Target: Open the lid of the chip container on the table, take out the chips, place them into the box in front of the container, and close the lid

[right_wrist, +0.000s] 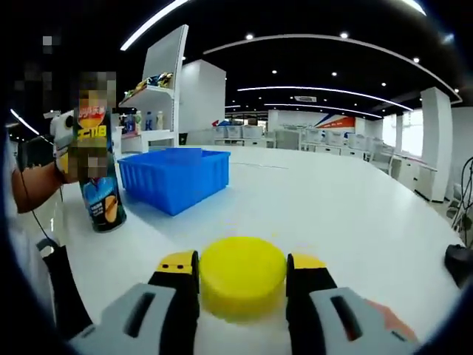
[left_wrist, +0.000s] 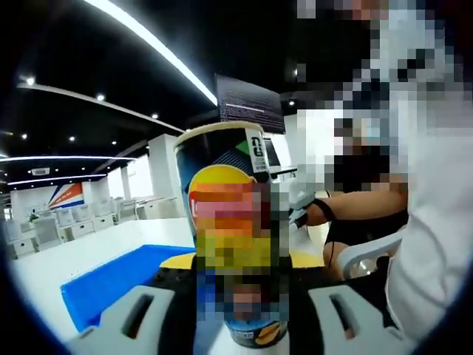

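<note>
The chip container [left_wrist: 222,170], a tall dark can with an open top, stands right before the left gripper view, and my left gripper [left_wrist: 240,270] is shut around its body. In the right gripper view the same container [right_wrist: 103,200] stands upright on the white table [right_wrist: 332,207] at the left, with the left gripper [right_wrist: 65,137] clamped on its upper part. My right gripper [right_wrist: 242,266] is shut on the round yellow lid [right_wrist: 242,285], low over the table's near side. The blue box [right_wrist: 177,177] sits just right of the container; its contents are hidden. The blue box [left_wrist: 111,281] lies to the can's left.
A person's forearm [right_wrist: 29,185] reaches in at the left edge. A seated person's arm [left_wrist: 355,207] and a white chair [left_wrist: 362,251] are behind the can. A white shelf with goods [right_wrist: 159,96] stands behind the box. A dark object [right_wrist: 460,262] lies at the table's right edge.
</note>
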`<action>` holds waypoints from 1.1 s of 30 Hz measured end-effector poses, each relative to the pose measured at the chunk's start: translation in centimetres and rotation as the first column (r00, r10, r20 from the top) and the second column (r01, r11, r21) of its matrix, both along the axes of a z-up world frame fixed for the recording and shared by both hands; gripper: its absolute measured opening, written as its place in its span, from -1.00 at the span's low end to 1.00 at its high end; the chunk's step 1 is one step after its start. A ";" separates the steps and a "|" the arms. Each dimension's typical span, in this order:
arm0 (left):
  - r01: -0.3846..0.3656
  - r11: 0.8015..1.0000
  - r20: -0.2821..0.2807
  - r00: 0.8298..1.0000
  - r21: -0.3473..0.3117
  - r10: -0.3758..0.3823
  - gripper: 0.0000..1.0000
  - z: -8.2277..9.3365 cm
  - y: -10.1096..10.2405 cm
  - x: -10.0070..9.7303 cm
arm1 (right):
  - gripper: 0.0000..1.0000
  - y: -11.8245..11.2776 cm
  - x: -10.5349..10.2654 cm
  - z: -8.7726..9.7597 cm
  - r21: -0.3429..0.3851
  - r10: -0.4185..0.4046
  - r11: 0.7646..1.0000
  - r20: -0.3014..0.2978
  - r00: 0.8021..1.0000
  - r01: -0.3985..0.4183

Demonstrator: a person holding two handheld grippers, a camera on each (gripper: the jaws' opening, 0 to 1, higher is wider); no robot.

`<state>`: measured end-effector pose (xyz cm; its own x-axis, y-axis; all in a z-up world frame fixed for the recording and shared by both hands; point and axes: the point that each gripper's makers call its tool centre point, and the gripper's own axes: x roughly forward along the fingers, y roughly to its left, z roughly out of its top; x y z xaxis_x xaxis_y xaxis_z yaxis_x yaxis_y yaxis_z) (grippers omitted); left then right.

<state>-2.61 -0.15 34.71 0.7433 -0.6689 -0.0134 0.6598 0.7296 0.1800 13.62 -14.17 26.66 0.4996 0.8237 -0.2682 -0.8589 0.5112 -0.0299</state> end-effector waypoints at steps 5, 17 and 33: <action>-0.011 1.000 -0.014 1.000 0.006 0.011 0.03 -0.5 0.1 0.0 | -0.09 1.9 -1.7 5.6 0.098 0.042 0.994 0.076 0.996 -0.049; -0.058 0.991 -0.004 0.998 -0.118 0.058 0.03 1.2 2.4 -2.6 | -0.09 6.8 -6.4 13.0 0.184 0.205 0.957 0.113 0.972 -0.223; -0.116 0.970 0.050 0.990 -0.212 0.129 -0.03 5.5 4.3 -5.7 | -0.09 10.4 -9.5 19.6 0.198 0.352 0.904 0.158 0.923 -0.378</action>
